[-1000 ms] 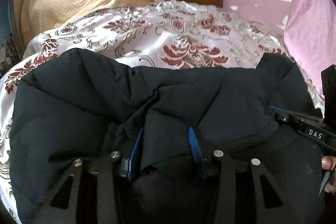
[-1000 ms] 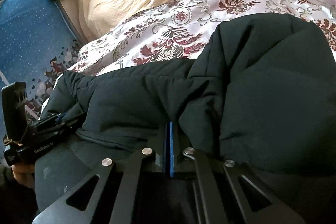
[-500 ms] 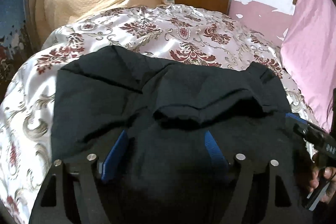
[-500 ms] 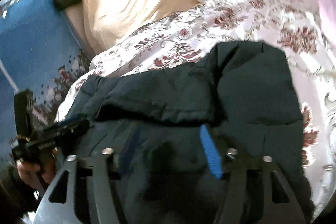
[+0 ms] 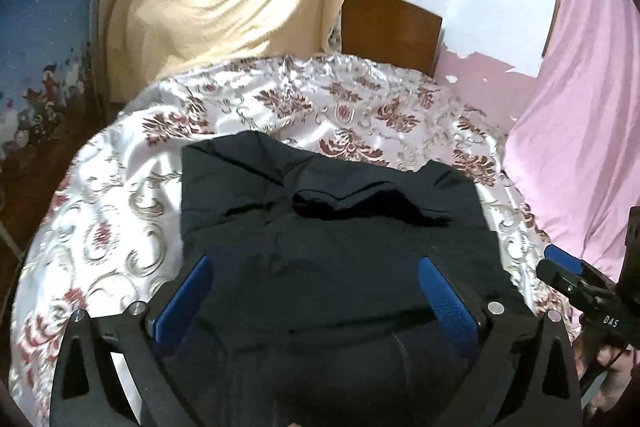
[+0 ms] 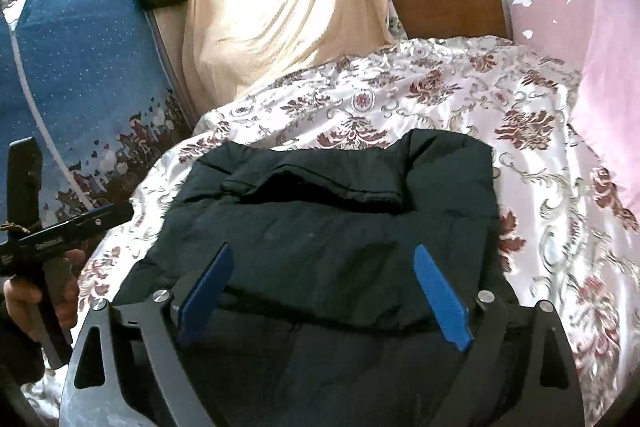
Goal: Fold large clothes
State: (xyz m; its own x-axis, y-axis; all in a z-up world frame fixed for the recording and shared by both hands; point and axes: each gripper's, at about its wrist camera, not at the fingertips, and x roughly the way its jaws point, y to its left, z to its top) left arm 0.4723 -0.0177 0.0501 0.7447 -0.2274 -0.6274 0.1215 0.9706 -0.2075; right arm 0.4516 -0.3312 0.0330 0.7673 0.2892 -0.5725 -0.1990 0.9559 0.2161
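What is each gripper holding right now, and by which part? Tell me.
Nothing is held. The left gripper and the right gripper have just been opening; their jaws stand wide apart above the folded black padded jacket, which lies released on the floral bedspread.

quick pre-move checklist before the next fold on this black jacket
1. Left gripper free of cloth: ok, jaws have just been opening and stand wide, nothing pinched.
2. Right gripper free of cloth: ok, likewise just opened wide, nothing pinched.
3. Black jacket lying on the floral bedspread: ok.
4. Last fold flat: not ok, a raised flap sits across its far half.
5. Near hem position: cannot tell, hidden under the grippers.
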